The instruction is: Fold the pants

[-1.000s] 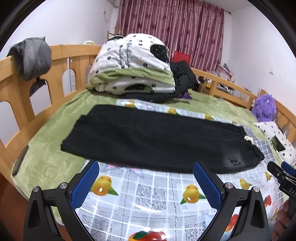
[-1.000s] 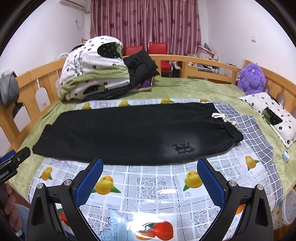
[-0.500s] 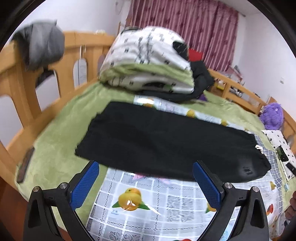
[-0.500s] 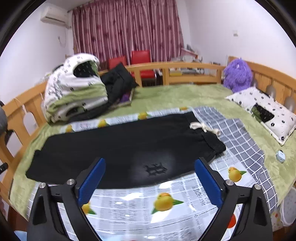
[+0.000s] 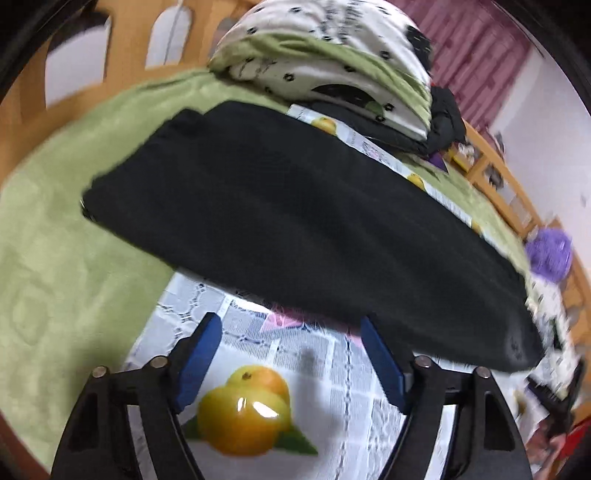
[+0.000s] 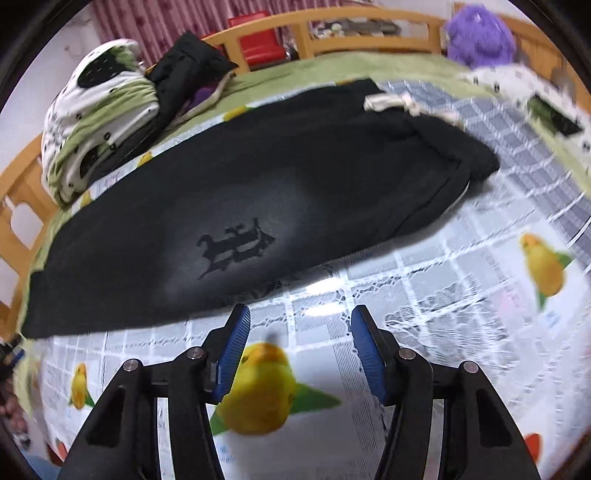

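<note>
Black pants (image 5: pixel 295 221) lie flat across the bed, folded lengthwise, on a fruit-print cloth (image 5: pixel 303 369). In the right wrist view the pants (image 6: pixel 258 206) show a dark logo and a white drawstring (image 6: pixel 391 101) at the waistband end. My left gripper (image 5: pixel 290 332) hovers low over the cloth just short of the pants' near edge, its jaws closing with nothing between them. My right gripper (image 6: pixel 299 314) sits likewise just before the near edge below the logo, jaws closing on nothing.
A folded spotted quilt (image 5: pixel 325 62) and dark clothes (image 6: pixel 184 70) are piled at the bed's far side. A wooden bed rail (image 6: pixel 332 29) runs around it. A purple plush toy (image 6: pixel 480 37) and a spotted pillow (image 6: pixel 524 85) lie at the right.
Both grippers have dropped and moved in toward the pants' near edge, tilting further down. Their jaws have narrowed from wide apart. The pants have not moved.
</note>
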A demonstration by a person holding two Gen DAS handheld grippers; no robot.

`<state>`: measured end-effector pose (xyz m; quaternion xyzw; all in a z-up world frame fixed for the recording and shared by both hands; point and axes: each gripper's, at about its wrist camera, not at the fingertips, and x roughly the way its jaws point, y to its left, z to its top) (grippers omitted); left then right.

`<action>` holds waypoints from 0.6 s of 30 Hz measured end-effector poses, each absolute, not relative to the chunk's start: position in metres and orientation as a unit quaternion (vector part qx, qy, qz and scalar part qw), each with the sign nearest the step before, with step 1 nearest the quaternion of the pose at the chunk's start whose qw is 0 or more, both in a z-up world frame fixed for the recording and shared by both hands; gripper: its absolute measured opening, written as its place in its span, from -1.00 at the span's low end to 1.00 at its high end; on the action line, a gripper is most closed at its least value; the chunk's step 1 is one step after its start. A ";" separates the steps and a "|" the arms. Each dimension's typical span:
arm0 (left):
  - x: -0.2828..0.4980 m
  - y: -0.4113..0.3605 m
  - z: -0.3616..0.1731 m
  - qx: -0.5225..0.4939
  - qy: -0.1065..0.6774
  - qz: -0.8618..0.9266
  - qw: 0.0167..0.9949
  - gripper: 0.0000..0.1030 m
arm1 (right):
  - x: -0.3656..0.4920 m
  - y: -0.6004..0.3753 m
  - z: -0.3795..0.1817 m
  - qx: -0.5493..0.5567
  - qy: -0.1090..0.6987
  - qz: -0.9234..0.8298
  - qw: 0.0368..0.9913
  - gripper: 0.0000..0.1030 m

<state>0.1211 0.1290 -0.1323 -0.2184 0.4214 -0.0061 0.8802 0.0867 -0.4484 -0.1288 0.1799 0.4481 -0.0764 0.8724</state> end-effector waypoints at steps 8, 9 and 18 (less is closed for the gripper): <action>0.156 0.147 -0.161 -0.276 0.408 0.000 0.870 0.19 | 0.122 -0.472 -0.142 0.248 0.424 -0.084 0.867 0.21; 0.162 0.146 -0.161 -0.270 0.410 0.008 0.871 0.15 | 0.128 -0.472 -0.143 0.247 0.425 -0.085 0.867 0.20; 0.180 0.152 -0.105 -0.219 0.366 0.004 0.904 -0.85 | 0.147 -0.463 -0.089 0.209 0.388 -0.049 0.896 -0.69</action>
